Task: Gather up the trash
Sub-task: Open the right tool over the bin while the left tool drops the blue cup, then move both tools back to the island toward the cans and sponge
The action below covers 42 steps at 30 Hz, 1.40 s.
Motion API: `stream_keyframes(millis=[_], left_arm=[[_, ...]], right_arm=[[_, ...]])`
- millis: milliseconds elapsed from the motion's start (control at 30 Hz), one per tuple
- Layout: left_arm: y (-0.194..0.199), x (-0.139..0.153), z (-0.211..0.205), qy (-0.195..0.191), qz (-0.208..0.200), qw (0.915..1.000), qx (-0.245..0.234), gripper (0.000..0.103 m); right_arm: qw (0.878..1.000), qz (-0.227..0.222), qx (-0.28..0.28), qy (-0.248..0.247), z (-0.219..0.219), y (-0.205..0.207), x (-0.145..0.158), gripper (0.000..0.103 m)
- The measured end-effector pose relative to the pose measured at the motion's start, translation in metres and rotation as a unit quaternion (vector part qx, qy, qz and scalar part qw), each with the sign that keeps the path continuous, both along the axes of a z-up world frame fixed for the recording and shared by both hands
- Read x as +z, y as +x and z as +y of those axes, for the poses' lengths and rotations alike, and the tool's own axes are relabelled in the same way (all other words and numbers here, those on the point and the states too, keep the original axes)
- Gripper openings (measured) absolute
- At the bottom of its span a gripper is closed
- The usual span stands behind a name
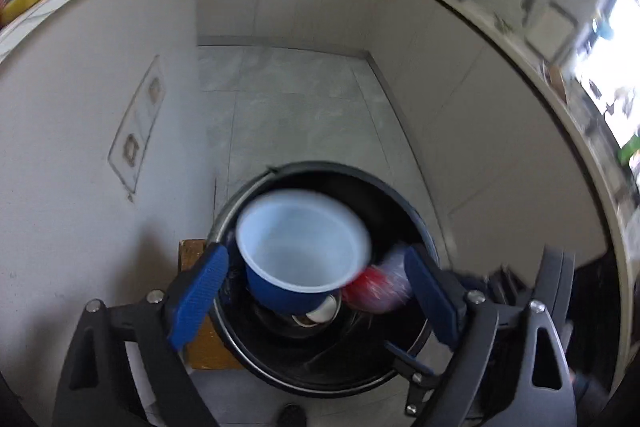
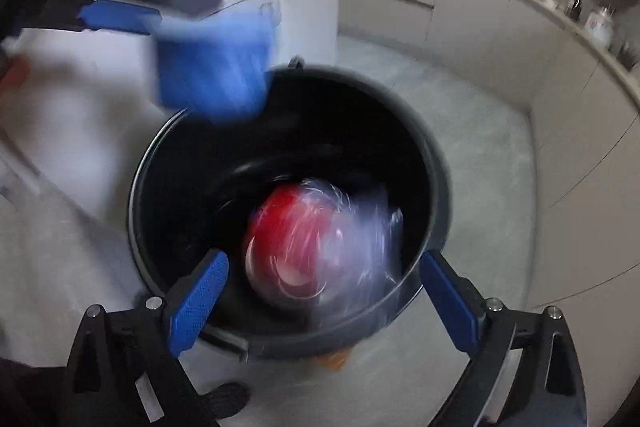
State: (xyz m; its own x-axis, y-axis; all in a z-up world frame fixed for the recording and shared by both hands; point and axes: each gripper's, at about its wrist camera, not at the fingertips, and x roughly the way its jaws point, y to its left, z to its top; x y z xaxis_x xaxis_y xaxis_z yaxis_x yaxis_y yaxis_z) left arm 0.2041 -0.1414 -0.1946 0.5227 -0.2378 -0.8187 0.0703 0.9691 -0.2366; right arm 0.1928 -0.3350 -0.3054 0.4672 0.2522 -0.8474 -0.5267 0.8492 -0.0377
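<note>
From the left wrist, our left gripper stood wide, pads clear of the blue cup loose between them over the black bin. From the right wrist, our right gripper gaped wide too, and the blurred red wrapper lay just ahead, inside the bin, untouched.
</note>
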Motion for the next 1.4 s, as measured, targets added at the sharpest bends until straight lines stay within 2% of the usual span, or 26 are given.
stream_keyframes(millis=[133, 300, 500, 633, 767, 867, 1000, 1133, 1400], left_arm=[[-0.006, 0.013, 0.006, 0.025, -0.014, 0.9996, 0.002, 0.092], [-0.017, 0.021, -0.003, 0.037, -0.022, 0.9991, 0.001, 0.092], [-0.021, 0.031, -0.008, 0.043, -0.028, 0.9987, 0.0, 0.092], [-0.03, 0.055, -0.005, 0.049, -0.046, 0.9977, -0.001, 0.092], [-0.037, 0.079, 0.009, 0.059, -0.062, 0.9964, 0.003, 0.092], [-0.045, 0.096, 0.031, 0.063, -0.069, 0.9955, 0.017, 0.092], [-0.053, 0.113, 0.066, 0.066, -0.076, 0.9939, 0.045, 0.092], [-0.06, 0.121, 0.096, 0.076, -0.088, 0.9908, 0.07, 0.092], [-0.079, 0.13, 0.19, 0.09, -0.103, 0.9811, 0.137, 0.092]], right_arm=[[1.0, -0.008, -0.011, 0.007, -0.005, -0.012, -0.008, 0.098], [1.0, -0.007, -0.015, 0.026, -0.004, -0.015, -0.013, 0.098], [0.999, -0.013, -0.032, 0.035, -0.002, -0.017, 0.0, 0.098], [0.997, -0.018, -0.053, 0.044, -0.01, -0.025, 0.023, 0.098], [0.994, -0.035, -0.087, 0.047, -0.003, -0.032, 0.066, 0.098], [0.992, -0.053, -0.101, 0.063, 0.009, -0.037, 0.106, 0.098], [0.989, -0.065, -0.105, 0.082, 0.028, -0.039, 0.138, 0.098], [0.988, -0.074, -0.094, 0.094, 0.06, -0.036, 0.161, 0.098], [0.99, -0.088, -0.048, 0.104, 0.143, -0.023, 0.198, 0.098]])
